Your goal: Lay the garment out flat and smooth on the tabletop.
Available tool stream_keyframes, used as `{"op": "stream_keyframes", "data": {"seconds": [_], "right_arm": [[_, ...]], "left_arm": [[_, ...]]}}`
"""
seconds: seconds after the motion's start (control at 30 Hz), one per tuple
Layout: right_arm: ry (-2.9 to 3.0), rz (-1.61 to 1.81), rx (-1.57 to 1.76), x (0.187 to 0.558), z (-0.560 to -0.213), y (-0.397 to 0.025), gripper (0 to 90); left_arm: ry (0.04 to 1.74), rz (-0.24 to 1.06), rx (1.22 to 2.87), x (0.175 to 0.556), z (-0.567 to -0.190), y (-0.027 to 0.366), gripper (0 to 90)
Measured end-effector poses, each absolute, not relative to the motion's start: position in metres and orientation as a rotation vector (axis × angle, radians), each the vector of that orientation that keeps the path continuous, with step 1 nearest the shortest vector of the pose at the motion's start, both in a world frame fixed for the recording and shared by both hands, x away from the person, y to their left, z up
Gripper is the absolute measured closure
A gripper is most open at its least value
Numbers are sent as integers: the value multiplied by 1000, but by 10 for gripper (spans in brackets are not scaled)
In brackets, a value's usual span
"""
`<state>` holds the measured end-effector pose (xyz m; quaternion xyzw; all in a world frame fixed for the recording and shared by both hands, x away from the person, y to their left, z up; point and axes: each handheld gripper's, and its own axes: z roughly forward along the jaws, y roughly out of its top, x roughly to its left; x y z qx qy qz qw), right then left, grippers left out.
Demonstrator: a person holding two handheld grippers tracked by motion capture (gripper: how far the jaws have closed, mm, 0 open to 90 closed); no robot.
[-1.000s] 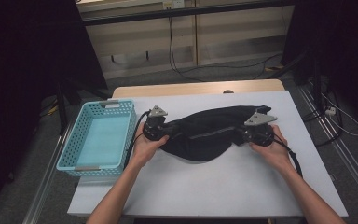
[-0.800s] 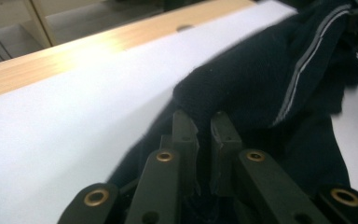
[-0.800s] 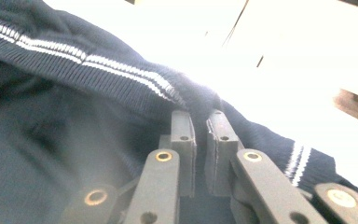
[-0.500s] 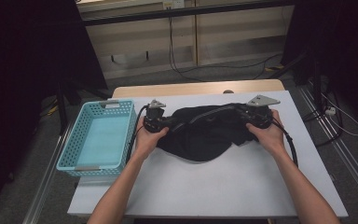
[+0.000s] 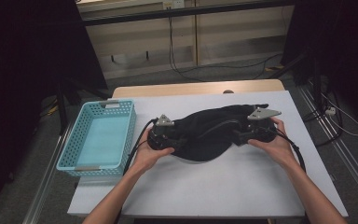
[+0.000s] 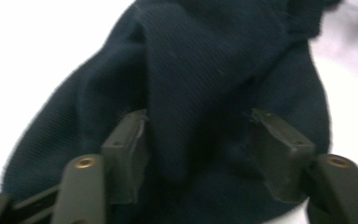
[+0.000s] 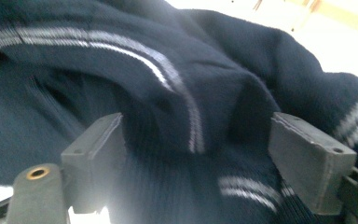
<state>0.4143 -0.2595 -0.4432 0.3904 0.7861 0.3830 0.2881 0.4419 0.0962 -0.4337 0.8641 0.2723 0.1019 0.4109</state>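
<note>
A dark navy knit garment (image 5: 207,133) with thin white stripes (image 7: 177,88) lies bunched in the middle of the white table (image 5: 223,186). My left gripper (image 5: 175,139) is at its left end, and the left gripper view shows the gripper (image 6: 198,121) open, its jaws wide apart around a raised fold of the cloth (image 6: 200,70). My right gripper (image 5: 240,135) is at the garment's right end. It (image 7: 198,123) is open too, with a striped fold between its spread jaws. A hand holds each gripper.
A light blue plastic basket (image 5: 131,123) stands at the left edge of the table, with nothing inside. Bare table surface lies in front of the garment. Cables trail from both grippers toward the person. A wooden strip (image 5: 196,88) borders the far table edge.
The grippers carried the garment away from the person, then came back toward the near side and closer together. The cloth was stretched between them and now lies slack and bunched.
</note>
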Motion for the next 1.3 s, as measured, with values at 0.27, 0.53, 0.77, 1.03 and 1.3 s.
{"op": "stream_keyframes", "data": {"seconds": [0.27, 0.53, 0.77, 1.03, 1.3], "right_arm": [[2162, 953, 1133, 419, -468, -263, 59], [2207, 917, 1117, 431, -474, -258, 0], [2191, 904, 1166, 430, -467, -263, 429], [2221, 943, 1192, 414, -459, -261, 653], [2302, 1028, 1194, 387, -454, -260, 666]], "left_arm": [[718, 252, 2241, 439, -458, 96, 271], [731, 290, 2226, 445, -465, 91, 273], [725, 315, 2235, 443, -462, 97, 595], [718, 220, 2206, 439, -460, 105, 801], [680, 160, 2197, 420, -454, 116, 809]]}}
